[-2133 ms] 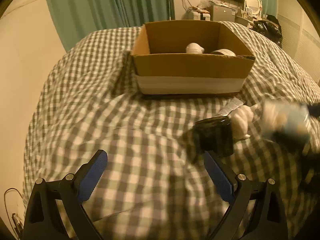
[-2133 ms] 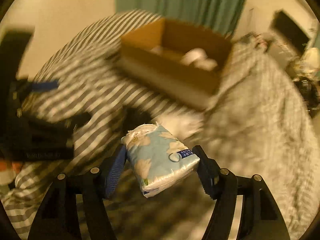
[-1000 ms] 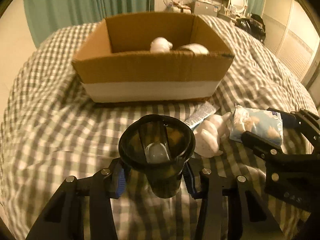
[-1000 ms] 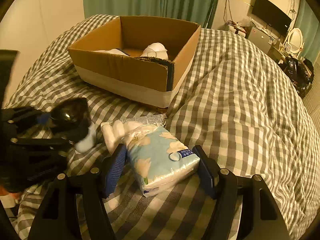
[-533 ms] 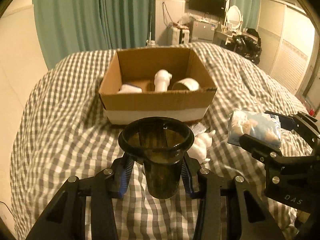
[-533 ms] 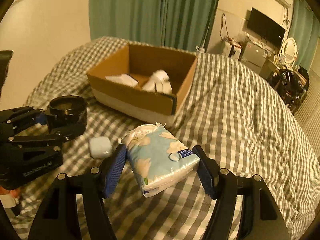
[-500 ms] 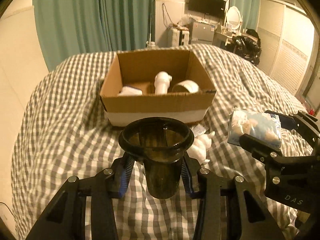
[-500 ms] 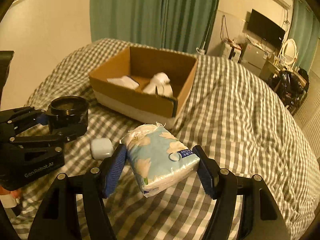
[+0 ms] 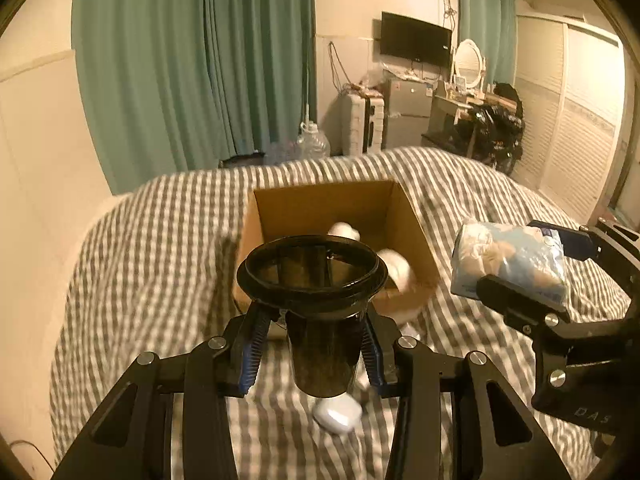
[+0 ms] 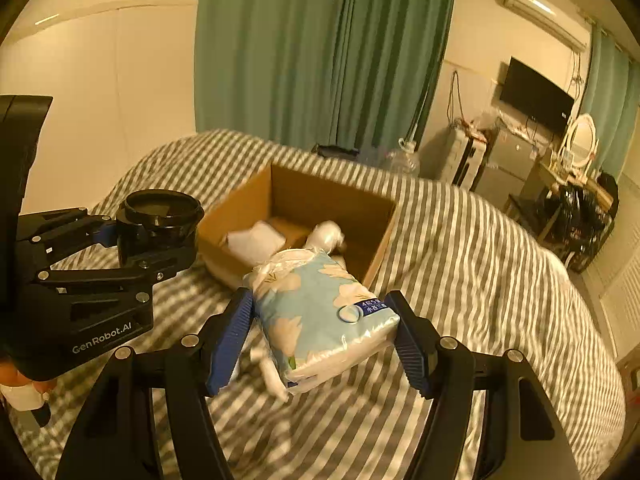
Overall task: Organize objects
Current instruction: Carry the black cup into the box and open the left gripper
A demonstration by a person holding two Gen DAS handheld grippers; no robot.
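Observation:
My left gripper (image 9: 312, 350) is shut on a dark translucent cup (image 9: 318, 308), held upright above the checked bed in front of the open cardboard box (image 9: 276, 204). The cup also shows in the right wrist view (image 10: 160, 216). My right gripper (image 10: 324, 336) is shut on a light blue tissue pack (image 10: 324, 312), held up to the right of the cup; the pack also shows in the left wrist view (image 9: 508, 260). The box (image 10: 332, 200) holds a white bottle (image 10: 324, 236) and a white packet (image 10: 254, 242). A small white case (image 9: 337, 414) lies on the bed under the cup.
The checked bedspread (image 10: 460, 240) covers the whole bed. Green curtains (image 9: 192, 64) and a wall stand behind it. A TV (image 9: 416, 40), a mirror, a small fridge and clutter fill the far right of the room. Other white items lie beside the box, mostly hidden.
Both grippers have risen well above the bed with the cup and the tissue pack still held. The box now looks farther and lower, and the views are blurred by motion.

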